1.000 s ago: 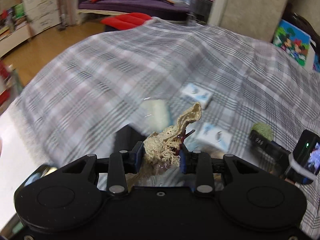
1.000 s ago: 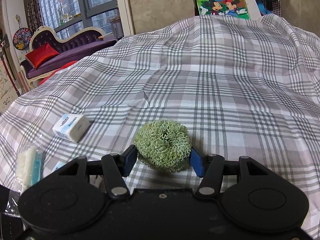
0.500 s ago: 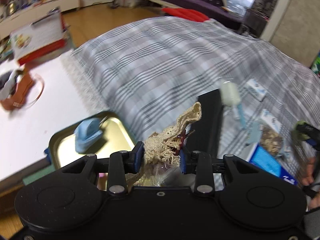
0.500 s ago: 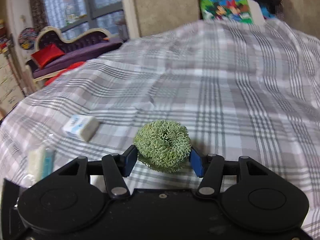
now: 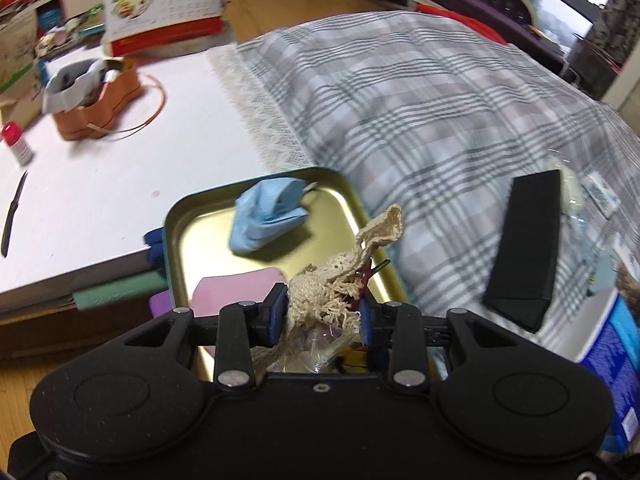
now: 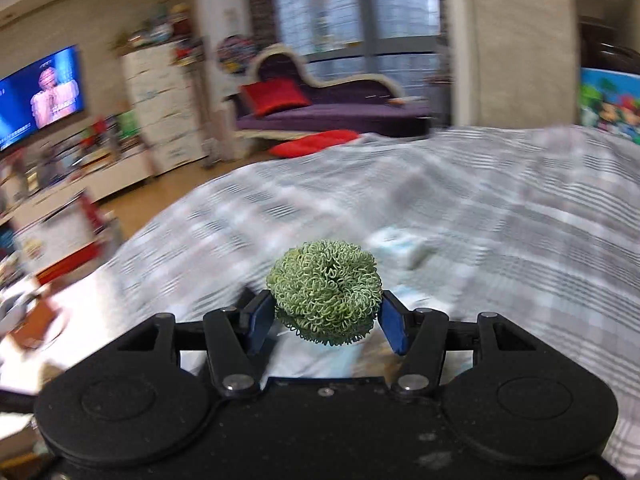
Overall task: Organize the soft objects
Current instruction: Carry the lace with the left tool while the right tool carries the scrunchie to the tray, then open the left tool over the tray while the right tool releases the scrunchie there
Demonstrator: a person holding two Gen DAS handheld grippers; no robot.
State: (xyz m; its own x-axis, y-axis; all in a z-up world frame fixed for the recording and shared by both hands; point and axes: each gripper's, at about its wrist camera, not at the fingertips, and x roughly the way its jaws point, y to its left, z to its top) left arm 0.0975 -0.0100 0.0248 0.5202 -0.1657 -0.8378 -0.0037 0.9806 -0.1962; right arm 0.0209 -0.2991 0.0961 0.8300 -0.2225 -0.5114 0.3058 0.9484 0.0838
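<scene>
Left wrist view: the left claw (image 5: 320, 314) is clamped on a cream crocheted lace piece (image 5: 344, 280), whose frayed bulk bunches between the blue pads while one strip rises up and to the right. A clear plastic wrap and something red sit pinched with it, too hidden to name. Just beyond the claw lies a gold metal tray (image 5: 192, 240) with a teal rim, resting at the near edge of a white table (image 5: 120, 168). Inside the tray, a crumpled light blue cloth (image 5: 268, 216) lies toward the far side and a pink flat pad (image 5: 236, 292) lies at the near side, close to the left pad. To the right of the tray, a bed under a grey plaid blanket (image 5: 420, 100) carries a long black box (image 5: 528, 248), with small blue-and-white packets further right, blurred. On the far left of the table stand an orange container (image 5: 96, 108), a red-capped bottle (image 5: 16, 140) and a desk calendar (image 5: 160, 8).

Right wrist view: the right claw (image 6: 326, 320) grips a green curly scrubber ball (image 6: 324, 290) between its blue pads, held above the plaid blanket. A blurred white-and-blue packet (image 6: 400, 246) lies just beyond it on the bed. Far off are a purple chaise with a red cushion (image 6: 276, 96) and a lit television (image 6: 40, 96) on the left wall.
</scene>
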